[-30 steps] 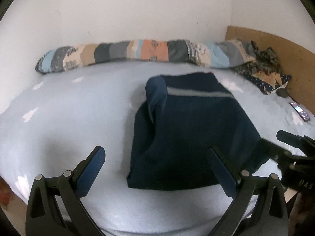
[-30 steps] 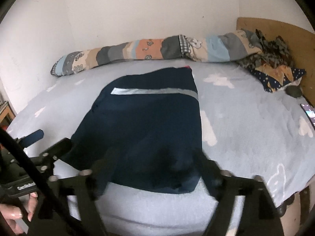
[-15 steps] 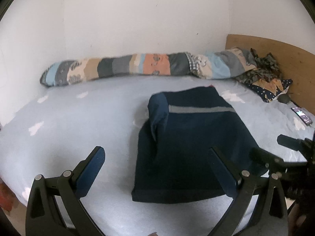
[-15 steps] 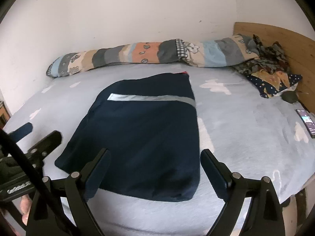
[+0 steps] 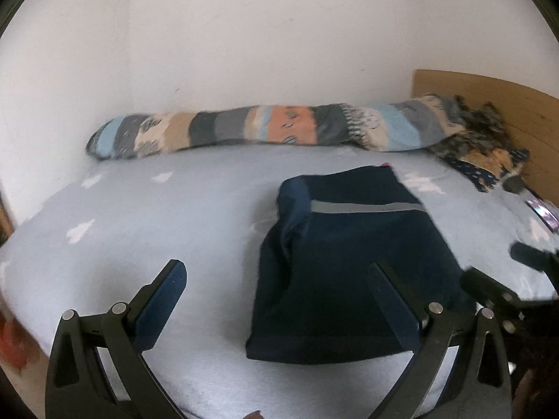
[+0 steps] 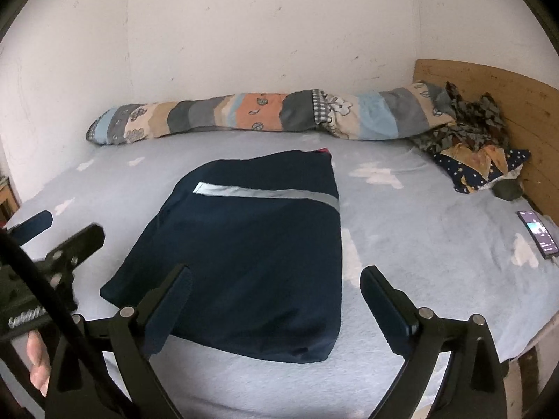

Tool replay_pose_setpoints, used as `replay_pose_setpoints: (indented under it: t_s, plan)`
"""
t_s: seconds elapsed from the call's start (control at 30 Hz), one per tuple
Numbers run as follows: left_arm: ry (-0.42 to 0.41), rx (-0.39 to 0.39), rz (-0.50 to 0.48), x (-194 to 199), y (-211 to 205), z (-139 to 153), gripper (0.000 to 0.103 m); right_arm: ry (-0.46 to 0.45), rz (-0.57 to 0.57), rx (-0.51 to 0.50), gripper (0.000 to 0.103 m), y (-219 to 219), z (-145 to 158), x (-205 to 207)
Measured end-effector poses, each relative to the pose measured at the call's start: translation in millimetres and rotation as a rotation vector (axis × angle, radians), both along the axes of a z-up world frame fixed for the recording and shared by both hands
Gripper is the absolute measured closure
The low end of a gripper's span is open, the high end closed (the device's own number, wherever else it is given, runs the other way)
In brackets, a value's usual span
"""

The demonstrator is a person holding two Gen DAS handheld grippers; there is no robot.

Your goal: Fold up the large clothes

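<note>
On bed (image 6: pixel 436 244), pale blue sheet: folded navy garment (image 6: pixel 251 244) lies flat, grey stripe across upper part, mid-bed, apart from patchwork bolster (image 6: pixel 265 113) along wall. Right claw (image 6: pixel 276 279) above garment's near edge, jaws opening wide, nothing gripped. Left claw (image 5: pixel 276 276) spread wide, empty, near garment's left edge. Phone (image 6: pixel 536 232) at bed's right side.

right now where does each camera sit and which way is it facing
Left wrist: on the left tongs, aimed down across the bed at the folded navy garment; its own open fingers and the right tongs' tips show.
Right wrist: on the right tongs, jaws opening and empty, same aim; left tongs and a hand show.
Both share the garment, patchwork bolster and phone.
</note>
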State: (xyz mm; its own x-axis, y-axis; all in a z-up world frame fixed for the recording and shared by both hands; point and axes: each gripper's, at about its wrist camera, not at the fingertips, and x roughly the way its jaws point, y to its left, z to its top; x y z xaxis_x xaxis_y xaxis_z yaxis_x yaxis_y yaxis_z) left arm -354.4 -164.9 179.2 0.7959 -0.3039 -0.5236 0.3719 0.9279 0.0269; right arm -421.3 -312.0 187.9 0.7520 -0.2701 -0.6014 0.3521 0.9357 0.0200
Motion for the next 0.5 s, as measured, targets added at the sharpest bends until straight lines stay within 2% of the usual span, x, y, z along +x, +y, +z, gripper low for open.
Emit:
replay_pose_setpoints:
  t_s: [0.13,0.27,0.5]
  plan:
    - [0.053,0.019,0.062,15.4,4.3,-6.8,0.0,-0.006,0.015,0.012,0.004,3.7,-2.2,1.8]
    - [0.065,0.071,0.115,19.4,3.6,-12.7,0.0,-0.013,0.038,0.019,0.004,7.8,-2.9,3.3]
    - [0.1,0.157,0.047,17.4,-13.6,-24.0,0.0,-0.028,0.063,-0.004,0.004,16.7,-0.4,2.6]
